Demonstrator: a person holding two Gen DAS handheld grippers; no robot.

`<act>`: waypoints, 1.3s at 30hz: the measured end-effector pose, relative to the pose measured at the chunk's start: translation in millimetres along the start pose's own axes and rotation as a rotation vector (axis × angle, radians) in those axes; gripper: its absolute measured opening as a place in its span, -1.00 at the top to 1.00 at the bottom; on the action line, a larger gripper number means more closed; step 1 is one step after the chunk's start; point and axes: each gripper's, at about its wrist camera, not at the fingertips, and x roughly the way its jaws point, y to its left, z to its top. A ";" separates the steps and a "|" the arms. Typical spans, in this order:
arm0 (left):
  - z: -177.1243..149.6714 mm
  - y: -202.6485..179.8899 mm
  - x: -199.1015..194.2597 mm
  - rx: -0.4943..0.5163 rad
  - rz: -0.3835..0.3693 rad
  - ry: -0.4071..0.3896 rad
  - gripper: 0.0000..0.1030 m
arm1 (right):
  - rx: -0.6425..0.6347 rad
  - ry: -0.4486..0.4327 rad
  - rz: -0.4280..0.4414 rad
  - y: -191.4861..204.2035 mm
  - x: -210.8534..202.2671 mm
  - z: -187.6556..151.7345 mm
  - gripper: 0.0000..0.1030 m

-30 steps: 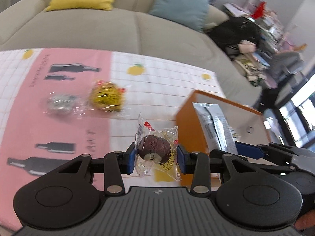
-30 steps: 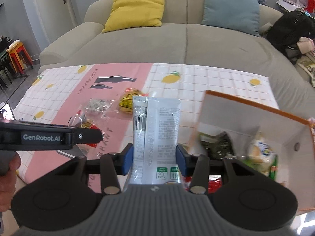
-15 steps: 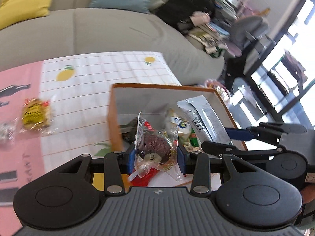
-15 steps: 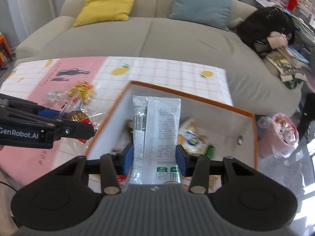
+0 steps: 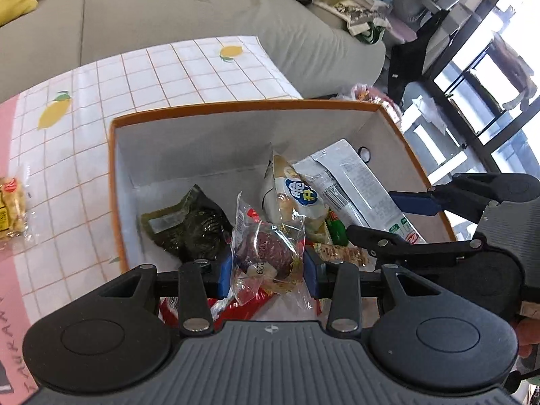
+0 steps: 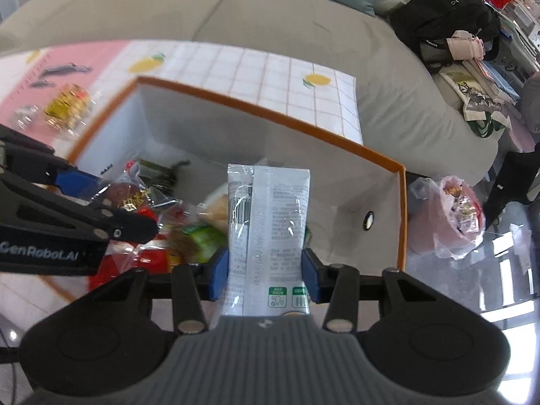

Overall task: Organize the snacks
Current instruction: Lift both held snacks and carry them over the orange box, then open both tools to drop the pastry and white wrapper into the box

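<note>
An orange-rimmed storage box (image 5: 236, 105) (image 6: 276, 119) with grey inner walls stands on the table's right end and holds several snack packets. My left gripper (image 5: 268, 275) is shut on a clear-wrapped dark round snack (image 5: 270, 253), held over the box's near side. My right gripper (image 6: 265, 275) is shut on a white rectangular snack packet (image 6: 270, 216), also hanging above the box interior. In the left wrist view the right gripper (image 5: 391, 217) and its white packet (image 5: 361, 185) show at right. The left gripper (image 6: 101, 202) shows at left in the right wrist view, holding the round snack (image 6: 125, 192).
A yellow wrapped snack (image 6: 65, 104) (image 5: 10, 207) and a silvery one (image 6: 25, 114) lie on the pink and white tablecloth (image 5: 189, 67) left of the box. A grey sofa (image 6: 236, 13) runs behind the table. A pink plastic bag (image 6: 452, 216) sits on the floor at right.
Both grippers have swung right and downward from over the tablecloth to above the box, each keeping its snack. The box now fills both views.
</note>
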 end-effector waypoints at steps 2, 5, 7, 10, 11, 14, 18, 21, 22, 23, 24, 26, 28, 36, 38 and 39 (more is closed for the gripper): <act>3.6 -1.3 9.2 0.003 0.004 0.021 0.11 | -0.015 0.023 -0.015 -2.2 11.1 2.0 0.14; 6.4 -3.4 23.1 0.007 0.004 0.047 0.10 | -0.026 0.061 -0.034 -3.7 26.5 3.1 0.14; 8.1 -4.5 31.5 0.012 0.011 0.063 0.10 | -0.035 0.081 -0.034 -4.6 34.7 2.2 0.13; 9.9 -3.7 43.2 0.012 0.012 0.096 0.10 | -0.039 0.099 -0.023 -5.8 44.0 0.9 0.13; 10.6 -3.8 45.8 0.009 0.013 0.104 0.10 | -0.040 0.102 -0.018 -5.9 45.4 1.1 0.13; 14.5 -3.2 49.2 0.002 0.016 0.125 0.08 | -0.051 0.118 -0.017 -7.6 53.0 1.5 0.12; 13.7 1.4 53.4 -0.022 0.014 0.154 0.00 | -0.047 0.121 0.001 -6.9 55.7 1.1 0.09; 8.6 3.7 54.7 -0.011 0.032 0.168 -0.05 | -0.088 0.125 -0.007 -3.2 57.6 -0.5 0.05; 6.8 4.2 54.6 -0.004 0.042 0.172 -0.09 | -0.099 0.127 -0.009 -1.7 57.3 -0.8 0.04; 5.8 3.8 53.6 0.003 0.050 0.174 -0.10 | -0.104 0.126 -0.008 -1.5 55.4 -0.6 0.04; 5.2 4.1 52.4 0.005 0.053 0.173 -0.14 | -0.104 0.125 -0.004 -1.2 54.1 -0.4 0.05; 4.1 5.5 47.0 0.002 0.048 0.167 -0.22 | -0.102 0.127 0.001 -0.8 52.2 0.4 0.03; 3.6 5.9 41.1 0.009 0.051 0.157 -0.30 | -0.107 0.134 -0.005 0.0 51.4 0.4 0.00; -1.1 5.6 10.2 0.018 0.038 0.108 -0.32 | -0.126 0.145 -0.030 7.1 45.5 3.8 -0.35; -2.4 3.2 1.6 0.027 0.041 0.088 -0.35 | -0.124 0.137 -0.041 7.0 38.3 5.4 -0.42; -3.9 3.1 -3.7 0.028 0.052 0.078 -0.45 | -0.118 0.133 -0.045 7.1 34.4 6.5 -0.49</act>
